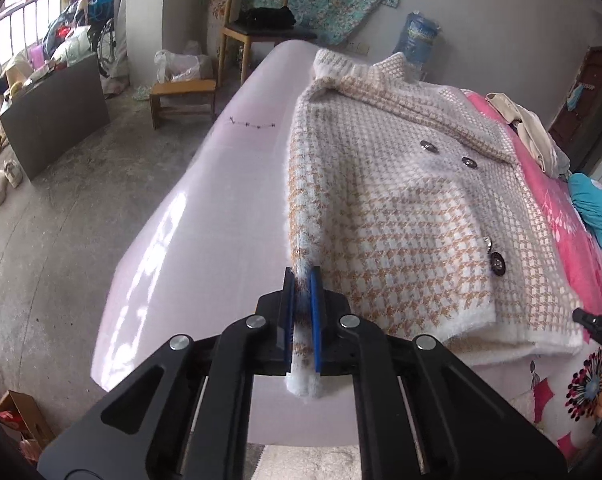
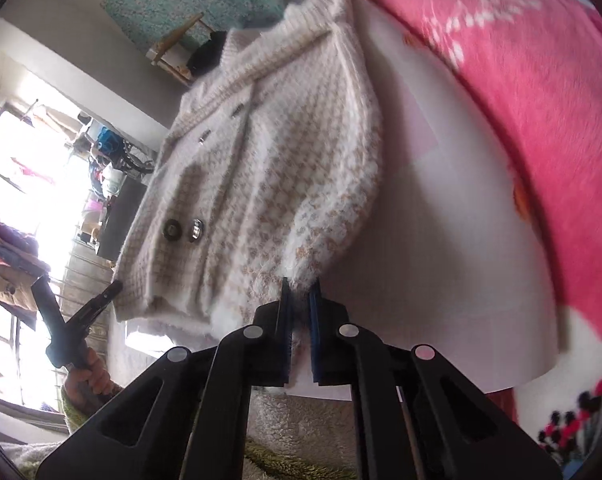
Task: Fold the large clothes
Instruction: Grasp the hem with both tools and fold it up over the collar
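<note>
Left gripper point(image 1: 302, 276) and right gripper point(image 2: 300, 286) each clamp a sleeve cuff of the houndstooth knit jacket point(image 1: 401, 200), lying buttoned-side up on the white folding board point(image 1: 205, 240), presumably for folding the sleeves inward.

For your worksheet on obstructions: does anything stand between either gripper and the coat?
Nothing visible does. The left gripper is already shut on the coat at a fuzzy sleeve cuff, and the right gripper is shut on its other cuff. Both have the fabric directly between their pads.
</note>
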The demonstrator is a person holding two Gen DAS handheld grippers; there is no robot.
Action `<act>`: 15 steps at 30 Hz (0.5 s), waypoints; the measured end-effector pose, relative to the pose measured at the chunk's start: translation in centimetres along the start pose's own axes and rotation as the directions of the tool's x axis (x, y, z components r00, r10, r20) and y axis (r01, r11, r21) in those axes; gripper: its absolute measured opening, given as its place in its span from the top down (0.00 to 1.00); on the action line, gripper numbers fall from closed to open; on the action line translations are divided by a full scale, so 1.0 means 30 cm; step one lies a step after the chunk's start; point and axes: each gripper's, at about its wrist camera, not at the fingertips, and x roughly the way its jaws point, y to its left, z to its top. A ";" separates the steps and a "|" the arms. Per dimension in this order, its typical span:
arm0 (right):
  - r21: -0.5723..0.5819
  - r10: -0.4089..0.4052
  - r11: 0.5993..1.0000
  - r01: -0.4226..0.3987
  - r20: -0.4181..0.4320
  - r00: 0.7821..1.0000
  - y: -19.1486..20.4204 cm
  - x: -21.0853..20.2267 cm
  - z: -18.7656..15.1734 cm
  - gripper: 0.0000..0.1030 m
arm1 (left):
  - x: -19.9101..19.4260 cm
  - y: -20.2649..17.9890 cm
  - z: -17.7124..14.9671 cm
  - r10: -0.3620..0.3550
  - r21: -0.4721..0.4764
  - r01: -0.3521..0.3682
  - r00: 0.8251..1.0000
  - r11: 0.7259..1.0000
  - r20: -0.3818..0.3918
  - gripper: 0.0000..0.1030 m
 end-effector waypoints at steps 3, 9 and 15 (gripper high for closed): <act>-0.069 -0.007 0.998 0.012 0.071 0.997 0.052 -0.133 0.051 0.93 | -0.099 -0.007 0.020 -0.059 0.035 0.058 0.998 0.998 0.022 0.94; -0.095 -0.033 0.995 0.041 0.078 0.996 0.055 -0.309 0.045 0.94 | -0.213 -0.026 -0.062 -0.092 0.102 0.099 0.993 0.990 -0.068 0.94; -0.007 -0.119 0.993 0.119 -0.142 0.983 -0.051 -0.107 -0.110 0.93 | -0.089 0.017 -0.234 -0.032 0.059 0.045 0.978 0.997 -0.207 0.94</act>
